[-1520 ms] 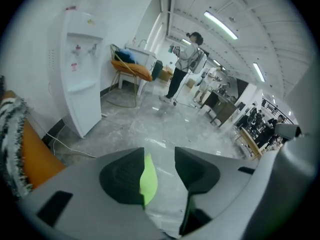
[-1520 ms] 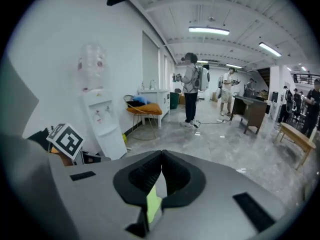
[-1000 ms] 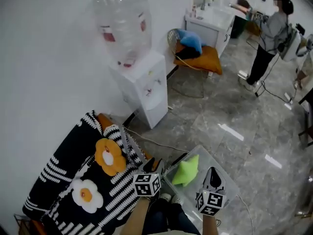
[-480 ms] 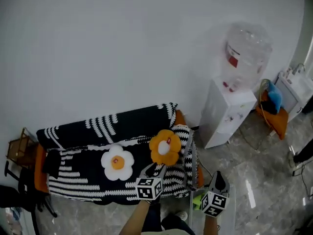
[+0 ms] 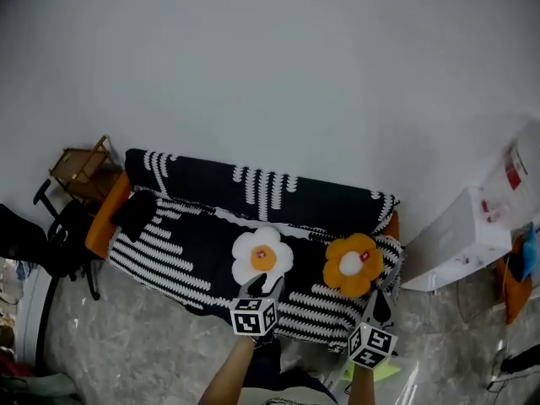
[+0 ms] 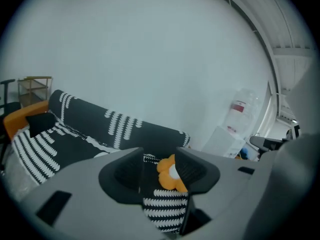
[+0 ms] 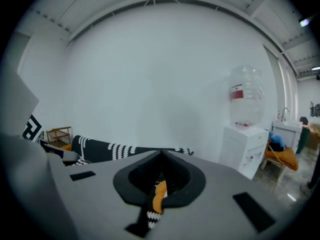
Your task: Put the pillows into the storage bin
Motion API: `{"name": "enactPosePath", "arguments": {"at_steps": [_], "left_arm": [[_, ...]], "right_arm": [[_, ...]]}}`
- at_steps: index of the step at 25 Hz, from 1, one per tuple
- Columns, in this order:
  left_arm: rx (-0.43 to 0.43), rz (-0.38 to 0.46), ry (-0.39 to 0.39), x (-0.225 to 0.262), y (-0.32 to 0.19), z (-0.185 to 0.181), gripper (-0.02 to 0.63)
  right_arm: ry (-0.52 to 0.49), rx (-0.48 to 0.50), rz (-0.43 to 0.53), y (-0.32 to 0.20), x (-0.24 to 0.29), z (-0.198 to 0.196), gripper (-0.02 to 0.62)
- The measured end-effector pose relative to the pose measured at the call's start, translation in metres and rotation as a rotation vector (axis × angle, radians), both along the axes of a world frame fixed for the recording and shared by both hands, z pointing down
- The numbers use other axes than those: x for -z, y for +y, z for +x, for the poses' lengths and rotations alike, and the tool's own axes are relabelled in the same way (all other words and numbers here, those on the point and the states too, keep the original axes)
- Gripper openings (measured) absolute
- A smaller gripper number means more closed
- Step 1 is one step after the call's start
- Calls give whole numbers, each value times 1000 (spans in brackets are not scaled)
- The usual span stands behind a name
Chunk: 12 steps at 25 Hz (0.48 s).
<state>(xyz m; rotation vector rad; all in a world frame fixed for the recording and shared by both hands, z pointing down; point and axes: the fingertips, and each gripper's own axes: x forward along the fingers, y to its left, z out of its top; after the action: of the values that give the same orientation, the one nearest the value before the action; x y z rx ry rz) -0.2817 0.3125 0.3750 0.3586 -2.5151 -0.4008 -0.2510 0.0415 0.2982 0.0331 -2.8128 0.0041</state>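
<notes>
Left gripper [image 5: 262,288], jaws just opening and nothing between them, and right gripper [image 5: 376,302], pinched closed and empty, hover at the sofa's [image 5: 169,251] front edge; beyond, a white flower pillow [image 5: 261,258] and an orange flower pillow [image 5: 353,264] lie side by side on its striped seat

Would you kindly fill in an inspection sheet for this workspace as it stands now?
Surface: sofa under a black-and-white striped cover.
Job's things: white flower pillow and orange flower pillow on the sofa, apart; storage bin not made out.
Clutter: wooden rack, black chair beside the sofa.
Grippers: left gripper open, jaws just been opening, nothing between them; right gripper shut, empty.
Cables: nothing seen.
Surroundings: white wall, water dispenser, grey floor.
</notes>
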Motion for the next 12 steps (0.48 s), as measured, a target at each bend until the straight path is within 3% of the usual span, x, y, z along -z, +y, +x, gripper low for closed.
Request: {"name": "enactPosePath", "arguments": {"at_steps": [6, 12], "left_arm": [[120, 12, 39, -17, 102, -28, 215], [190, 28, 71, -32, 169, -44, 216]], "right_arm": [[7, 139, 13, 104, -4, -70, 11], [19, 211, 12, 178, -13, -112, 11]]}}
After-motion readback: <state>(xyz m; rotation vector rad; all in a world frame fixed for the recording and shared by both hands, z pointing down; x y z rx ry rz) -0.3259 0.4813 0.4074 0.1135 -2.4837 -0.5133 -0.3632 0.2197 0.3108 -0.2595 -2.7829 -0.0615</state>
